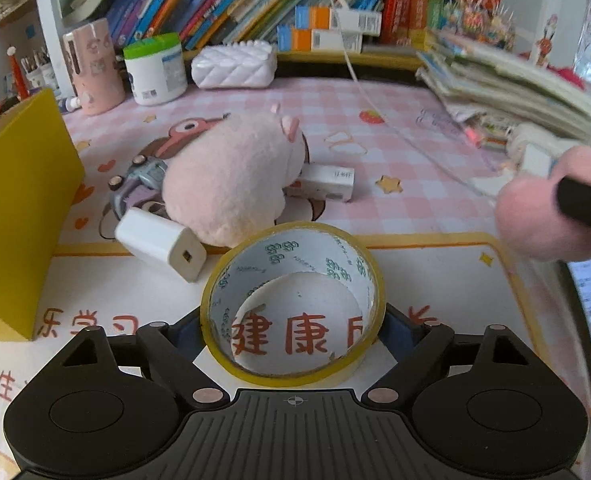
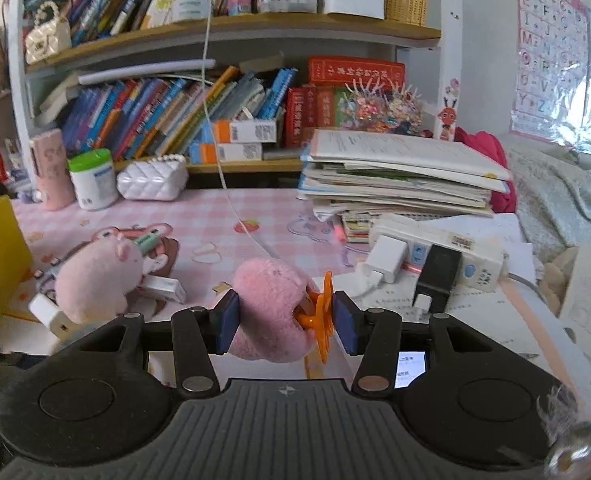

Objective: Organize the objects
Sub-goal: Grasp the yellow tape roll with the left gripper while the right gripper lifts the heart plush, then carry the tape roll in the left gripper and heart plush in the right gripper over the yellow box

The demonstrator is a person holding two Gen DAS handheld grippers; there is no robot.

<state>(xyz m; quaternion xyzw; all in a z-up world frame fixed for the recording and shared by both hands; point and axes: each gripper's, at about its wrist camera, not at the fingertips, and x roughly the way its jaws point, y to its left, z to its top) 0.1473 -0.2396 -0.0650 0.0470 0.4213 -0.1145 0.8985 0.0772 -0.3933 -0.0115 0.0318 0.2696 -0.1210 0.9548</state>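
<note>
My left gripper (image 1: pixel 293 332) is shut on a roll of yellowish tape (image 1: pixel 293 304), held above the desk mat with its hole facing me. My right gripper (image 2: pixel 285 322) is shut on a small pink plush toy (image 2: pixel 271 312) with an orange plastic piece (image 2: pixel 323 316) at its right side; the toy also shows at the right edge of the left wrist view (image 1: pixel 543 216). A larger pink plush (image 1: pixel 231 176) lies on the mat, also in the right wrist view (image 2: pixel 95 280). A white charger (image 1: pixel 161 242) lies in front of it. A yellow box (image 1: pixel 19 208) stands at the left.
A small white carton (image 1: pixel 327 182) and a toy car (image 1: pixel 137 180) lie beside the big plush. A pile of books (image 2: pixel 399 176) and a power strip (image 2: pixel 435 252) sit at the right. A wipes tub (image 1: pixel 155 68), a pink cup (image 1: pixel 93 66) and a white quilted bag (image 1: pixel 235 64) stand below the bookshelf. A cable (image 1: pixel 359 80) hangs down.
</note>
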